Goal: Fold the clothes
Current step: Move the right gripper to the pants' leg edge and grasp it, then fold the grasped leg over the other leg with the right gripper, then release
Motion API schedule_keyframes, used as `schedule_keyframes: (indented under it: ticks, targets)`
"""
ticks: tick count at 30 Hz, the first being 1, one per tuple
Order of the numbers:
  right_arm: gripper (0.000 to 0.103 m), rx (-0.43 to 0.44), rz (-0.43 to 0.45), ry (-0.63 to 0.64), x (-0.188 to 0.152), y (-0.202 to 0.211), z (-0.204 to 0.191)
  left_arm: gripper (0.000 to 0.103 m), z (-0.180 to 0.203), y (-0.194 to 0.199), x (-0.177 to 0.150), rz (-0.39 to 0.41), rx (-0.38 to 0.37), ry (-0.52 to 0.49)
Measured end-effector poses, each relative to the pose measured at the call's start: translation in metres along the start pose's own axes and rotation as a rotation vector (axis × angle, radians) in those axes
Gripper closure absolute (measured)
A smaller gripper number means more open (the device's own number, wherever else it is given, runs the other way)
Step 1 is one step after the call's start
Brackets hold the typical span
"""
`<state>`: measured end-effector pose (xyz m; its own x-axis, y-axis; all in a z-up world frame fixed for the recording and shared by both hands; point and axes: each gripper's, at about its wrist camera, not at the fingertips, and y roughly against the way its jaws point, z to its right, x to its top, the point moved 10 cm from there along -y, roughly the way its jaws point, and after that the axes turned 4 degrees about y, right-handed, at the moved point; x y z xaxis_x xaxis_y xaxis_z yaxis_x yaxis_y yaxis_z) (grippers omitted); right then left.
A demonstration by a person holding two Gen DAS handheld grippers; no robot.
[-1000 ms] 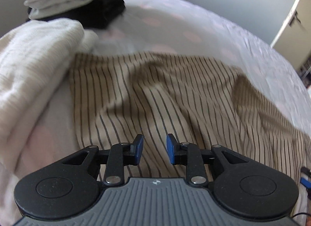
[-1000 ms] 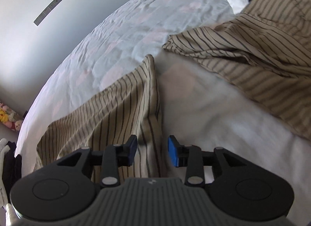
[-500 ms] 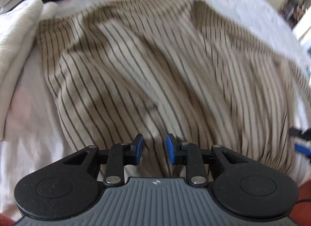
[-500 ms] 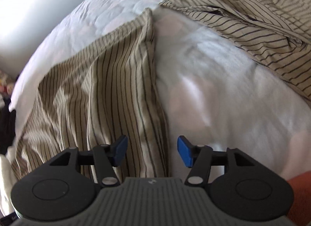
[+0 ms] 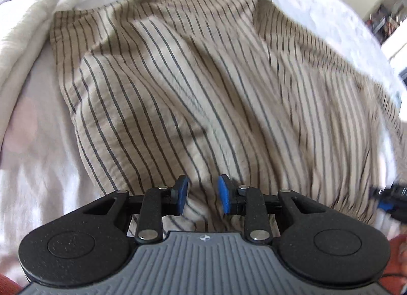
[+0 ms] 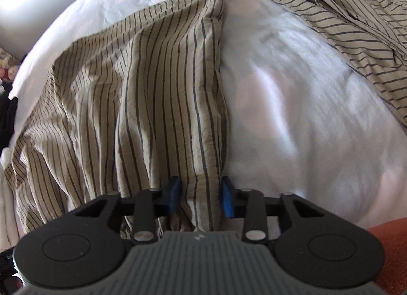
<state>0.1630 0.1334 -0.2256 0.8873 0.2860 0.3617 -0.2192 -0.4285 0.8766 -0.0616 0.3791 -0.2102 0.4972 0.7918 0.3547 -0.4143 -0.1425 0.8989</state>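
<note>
In our left wrist view, our left gripper (image 5: 202, 194) sits low over the striped garment (image 5: 203, 86), its blue pads apart with cloth between them, not squeezed. The garment lies spread on the white bed sheet (image 5: 38, 157), just beside a cream folded cloth (image 5: 23, 28). In our right wrist view, our right gripper (image 6: 201, 197) is open too, a fold of the striped garment (image 6: 152, 91) between its pads. The white bed sheet (image 6: 292, 107) shows beside that fold, and another striped piece (image 6: 356, 20) lies past it.
</note>
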Motion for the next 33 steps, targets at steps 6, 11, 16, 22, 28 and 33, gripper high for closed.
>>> schedule_keyframes:
  ticks: [6, 11, 16, 22, 28, 33]
  targets:
    - [0.095, 0.035, 0.085, 0.045, 0.006, 0.014, -0.009, 0.071, -0.005, 0.014, 0.010, 0.052, -0.019, 0.054]
    - [0.096, 0.012, 0.135, 0.141, 0.009, 0.025, -0.039, 0.071, -0.010, 0.020, 0.019, 0.076, -0.040, 0.102]
    - [0.097, 0.026, 0.171, 0.304, 0.004, 0.032, -0.094, 0.071, -0.016, 0.022, 0.024, 0.076, -0.063, 0.148]
    - [0.098, 0.111, 0.128, 0.487, -0.018, 0.033, -0.163, 0.071, -0.025, 0.022, 0.032, 0.078, -0.082, 0.182]
    - [0.098, 0.160, 0.021, 0.632, -0.063, 0.015, -0.211, 0.071, -0.031, 0.020, 0.040, 0.081, -0.097, 0.211]
    - [0.097, 0.150, -0.066, 0.673, -0.094, -0.011, -0.218, 0.071, -0.031, 0.018, 0.038, 0.061, -0.097, 0.203]
